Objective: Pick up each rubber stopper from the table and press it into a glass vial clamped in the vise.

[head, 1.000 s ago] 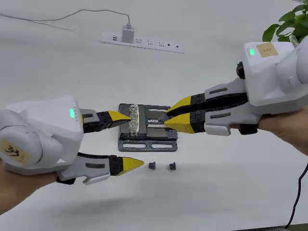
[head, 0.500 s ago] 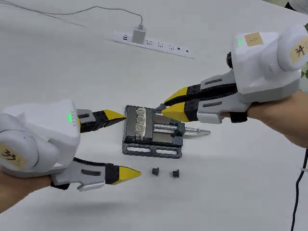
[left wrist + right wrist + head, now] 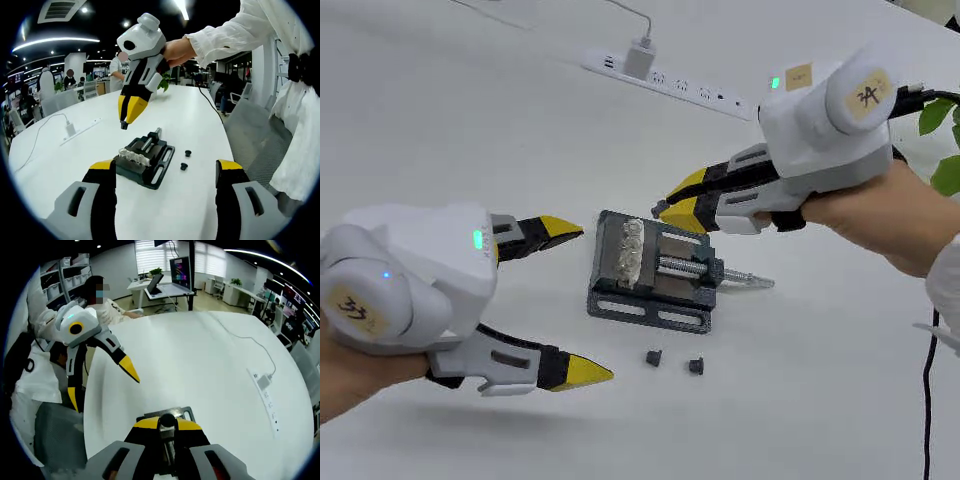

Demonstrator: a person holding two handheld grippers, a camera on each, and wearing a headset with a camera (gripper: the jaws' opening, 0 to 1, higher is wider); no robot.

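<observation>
Head view: left gripper [image 3: 597,303], tagged 33, gapes empty; right gripper [image 3: 661,206], 34, apparently pinches a stopper [image 3: 122,125].

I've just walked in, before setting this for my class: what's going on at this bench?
A person works with a hand-held gripper in each hand. The right hand-held gripper is shut on a small dark rubber stopper, held above the dark metal vise that clamps a row of clear glass vials. The left hand-held gripper hovers open beside the vise. Two more dark stoppers lie on the white table in front of it.
</observation>
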